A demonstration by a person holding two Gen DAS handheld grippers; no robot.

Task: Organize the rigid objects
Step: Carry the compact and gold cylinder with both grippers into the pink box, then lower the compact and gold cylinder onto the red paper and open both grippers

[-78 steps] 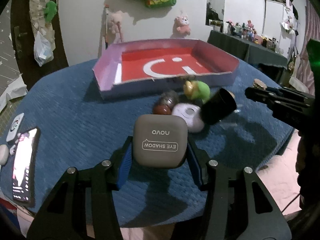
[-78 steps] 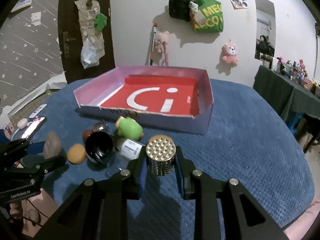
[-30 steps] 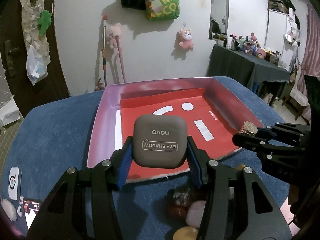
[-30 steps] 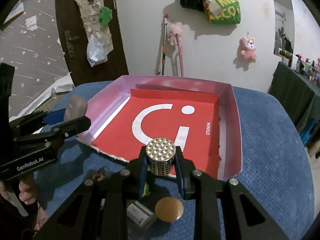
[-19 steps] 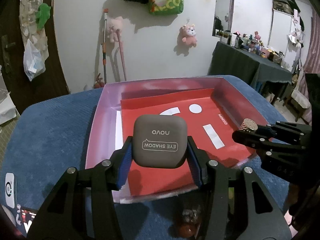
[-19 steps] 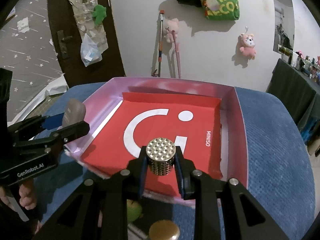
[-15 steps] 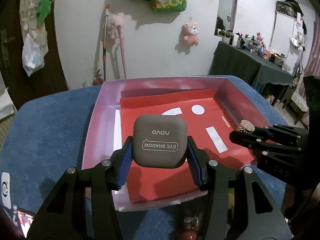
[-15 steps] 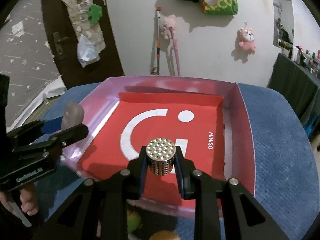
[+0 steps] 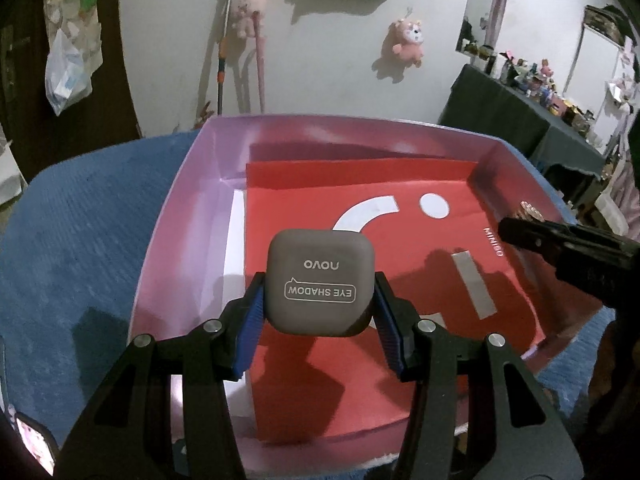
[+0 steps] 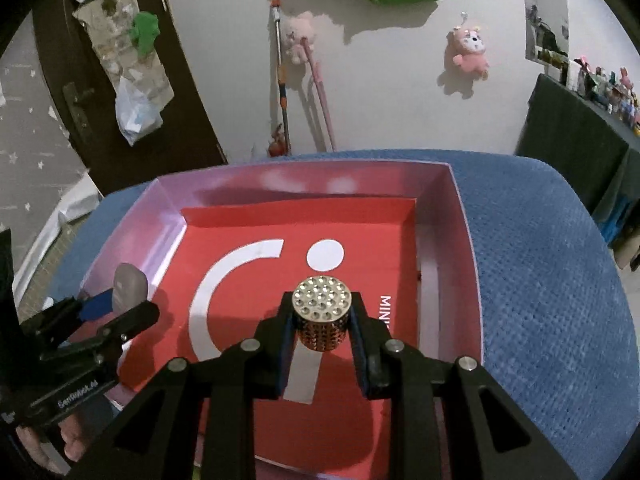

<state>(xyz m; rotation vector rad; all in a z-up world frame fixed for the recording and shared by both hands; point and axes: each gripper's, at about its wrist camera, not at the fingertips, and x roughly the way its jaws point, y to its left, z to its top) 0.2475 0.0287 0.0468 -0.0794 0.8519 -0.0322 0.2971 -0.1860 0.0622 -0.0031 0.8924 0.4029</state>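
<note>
Left gripper [image 9: 320,308]: it is clamping the grey eye shadow case [image 9: 320,282] between its blue pads, at the centre of the left wrist view, printed lid facing the camera.
Right gripper [image 10: 322,324]: it is pinching the studded gold cap [image 10: 322,312] tight between its fingers, at the lower centre of the right wrist view.
Box [image 9: 188,216]: the shallow pink-walled box with a red liner is filling the middle of both views and is sitting on the blue quilted cover [image 10: 540,260].
Where the task's things are: both are hanging over the red floor, the case toward the left of the box in the left wrist view, the cap toward the right near the white bar of the logo [image 10: 304,372]; neither appears to be resting on the floor yet.
Step in hand: judging by the poses, both hands are carrying their pieces in for placing.
Doing it well: lower each piece until it is touching the liner before letting go, so the cap is not rolling and the case is landing flat.
Spacing: keep the two grippers well apart, and set each piece clear of the walls so room is remaining for the other objects.
</note>
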